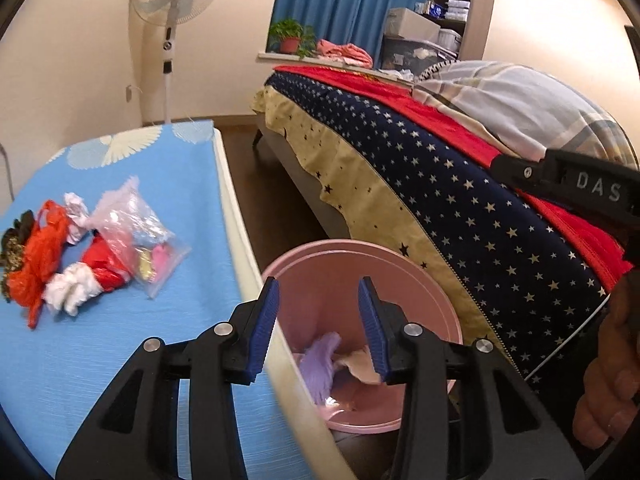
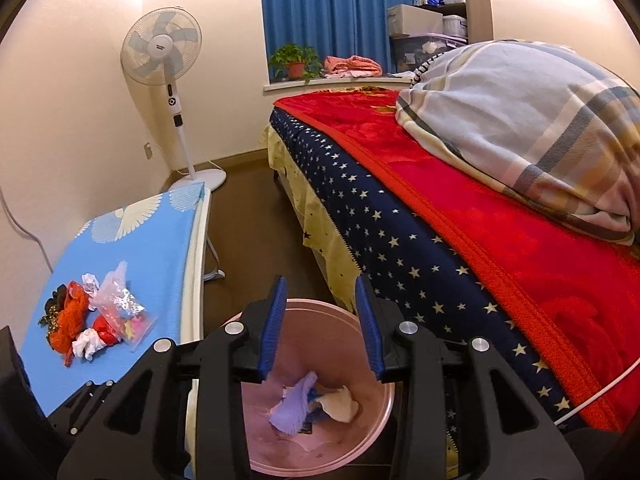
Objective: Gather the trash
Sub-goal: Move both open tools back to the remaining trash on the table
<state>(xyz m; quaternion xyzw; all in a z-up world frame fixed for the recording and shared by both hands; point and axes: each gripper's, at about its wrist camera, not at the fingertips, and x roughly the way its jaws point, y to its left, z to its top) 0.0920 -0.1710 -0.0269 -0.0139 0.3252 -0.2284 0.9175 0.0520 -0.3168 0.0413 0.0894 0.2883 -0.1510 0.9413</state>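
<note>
**Both claws empty over the bin, more trash waiting on the table**

On our left, the trash pile [image 1: 80, 252] lies on the blue table [image 1: 168, 184], well in from its pale edge. Reaching back, we could snag the clear bag [image 1: 132, 236] and scatter its neighbours over that edge. Our left gripper [image 1: 318, 320] and right gripper [image 2: 320, 320] both stand released, holding nothing, above the pink bin [image 2: 372, 432], where purple paper [image 2: 292, 404] lies. The bed [image 2: 440, 248] crowds the right; open floor runs ahead.
</note>
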